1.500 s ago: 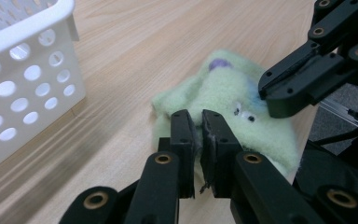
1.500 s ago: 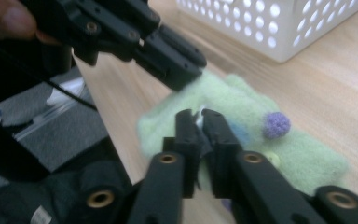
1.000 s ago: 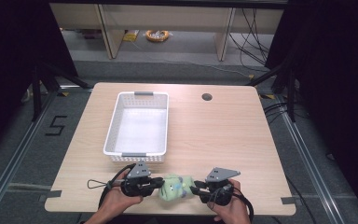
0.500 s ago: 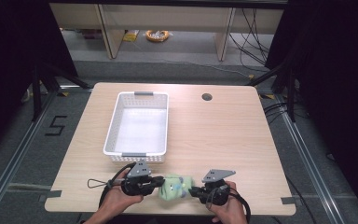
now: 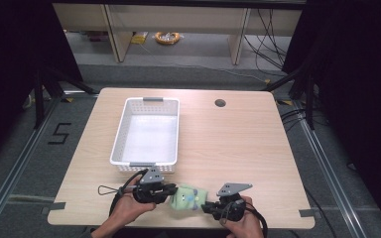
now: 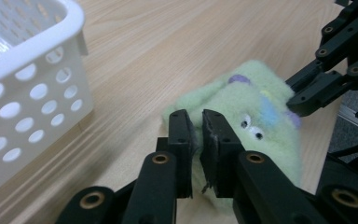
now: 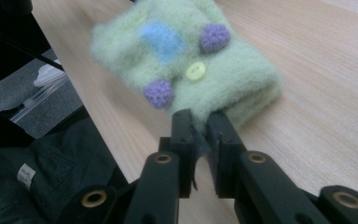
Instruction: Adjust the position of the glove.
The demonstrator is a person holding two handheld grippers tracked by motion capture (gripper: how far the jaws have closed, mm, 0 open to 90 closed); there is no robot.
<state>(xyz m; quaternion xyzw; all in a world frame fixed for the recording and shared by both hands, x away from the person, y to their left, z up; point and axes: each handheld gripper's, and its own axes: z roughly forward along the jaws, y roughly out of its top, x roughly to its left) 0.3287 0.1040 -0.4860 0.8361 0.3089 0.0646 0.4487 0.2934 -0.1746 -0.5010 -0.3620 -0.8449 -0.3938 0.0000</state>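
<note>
the wooden table [image 5: 228,148] carries a white perforated basket [image 5: 149,131] left of its middle; at the near edge, just in front of the basket, lies a small folded green fleece cloth [image 5: 188,197] with purple dots, a blue patch and a yellow button; the left gripper [image 5: 170,191] pinches its left end with narrow jaws; the right gripper [image 5: 209,207] likewise clamps a fold at its right end.

We're looking at a light wood worktop [image 5: 238,148] with a round cable hole [image 5: 220,103] near the far edge, sitting on a grey floor [image 5: 25,163]. A "5" [image 5: 59,134] is taped on the left. Black curtains [image 5: 347,74] hang on both sides – beige shelving legs [image 5: 239,37] and a coiled yellow cable [image 5: 167,37] sit further back.
</note>
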